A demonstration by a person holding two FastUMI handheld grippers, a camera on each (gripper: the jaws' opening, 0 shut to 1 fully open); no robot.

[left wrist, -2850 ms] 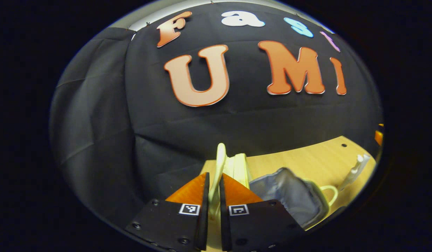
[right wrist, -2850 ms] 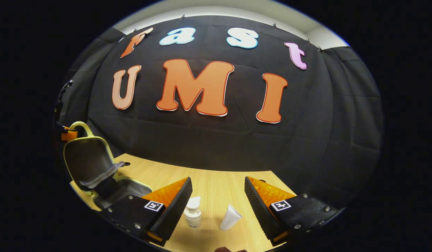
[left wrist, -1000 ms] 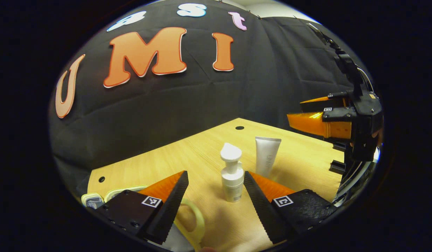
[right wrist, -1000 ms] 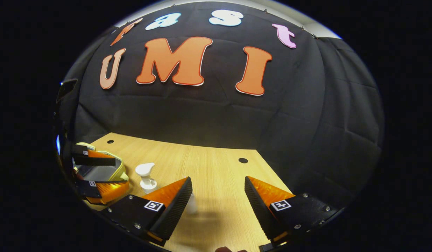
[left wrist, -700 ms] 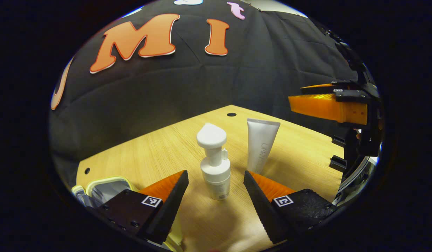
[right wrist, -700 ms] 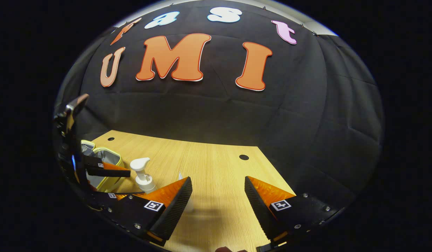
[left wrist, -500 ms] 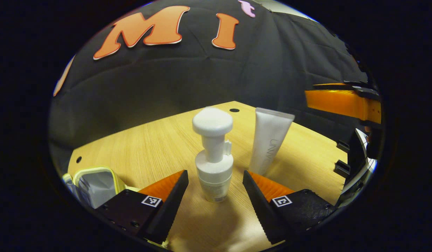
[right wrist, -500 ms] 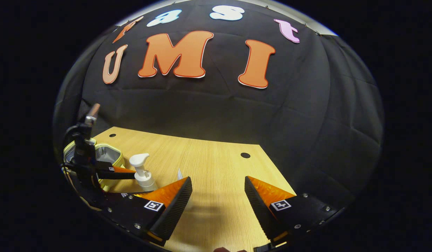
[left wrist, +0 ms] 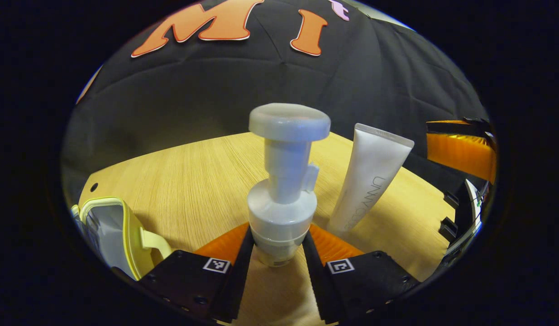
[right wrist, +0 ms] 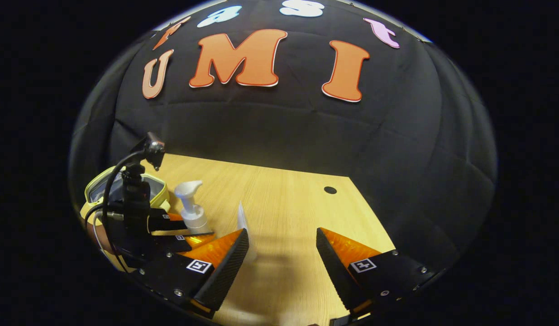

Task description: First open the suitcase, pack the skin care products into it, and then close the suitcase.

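Your suitcase [left wrist: 118, 235] already lies open near the bench's left end, its grey lining showing inside the pale yellow rim, so the opening step looks done; nothing appears packed in the part you can see, and both the packing and the closing are left. Your left gripper [left wrist: 275, 253] has its two fingers against the base of the white pump bottle [left wrist: 283, 190], one on each side, so I judge it is grasping the bottle, which stands upright on the bench [left wrist: 193, 172]. The white tube [left wrist: 372, 181] stands just beside it, tilted, close to the outer face of that gripper's finger, so lift straight up before swinging toward the case or you may knock it over. Your right gripper [right wrist: 279, 253] hangs released, fingers well apart, over bare wood near the bench's front edge, with the tube's edge [right wrist: 241, 217] just by one finger. The middle and far edge of the bench are open, giving free room between bottle and suitcase.
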